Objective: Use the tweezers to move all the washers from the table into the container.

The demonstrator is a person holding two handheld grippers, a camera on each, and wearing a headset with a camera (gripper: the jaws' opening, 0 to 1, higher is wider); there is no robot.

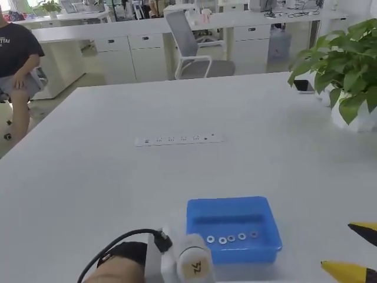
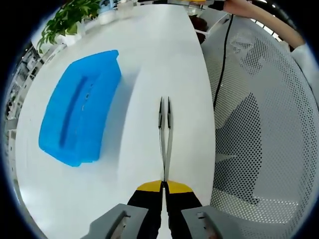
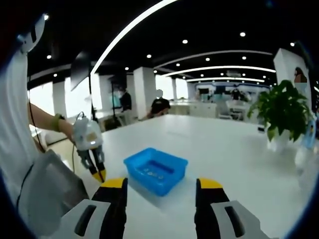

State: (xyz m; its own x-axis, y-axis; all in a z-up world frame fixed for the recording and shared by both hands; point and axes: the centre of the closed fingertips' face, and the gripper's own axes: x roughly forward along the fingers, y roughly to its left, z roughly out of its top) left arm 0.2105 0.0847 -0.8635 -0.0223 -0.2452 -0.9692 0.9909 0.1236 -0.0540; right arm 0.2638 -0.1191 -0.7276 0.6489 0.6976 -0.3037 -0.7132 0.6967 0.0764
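A blue container (image 1: 232, 230) stands near the table's front edge, with several washers (image 1: 231, 238) in a row inside it. My left gripper (image 1: 182, 262) is just left of it, low in the head view. In the left gripper view the left gripper (image 2: 163, 186) is shut on a pair of tweezers (image 2: 165, 134), whose tips are close together over bare table, right of the container (image 2: 79, 109). My right gripper (image 3: 162, 184) is open and holds nothing, facing the container (image 3: 155, 169) with its washers (image 3: 152, 173). Its yellow jaws (image 1: 358, 250) show at the lower right.
A white power strip (image 1: 178, 140) lies mid-table. A potted plant (image 1: 344, 65) and a phone (image 1: 303, 86) sit at the far right. An office chair (image 1: 194, 50) stands beyond the table and a person (image 1: 15, 65) sits at the far left. A mesh chair (image 2: 259, 124) borders the near edge.
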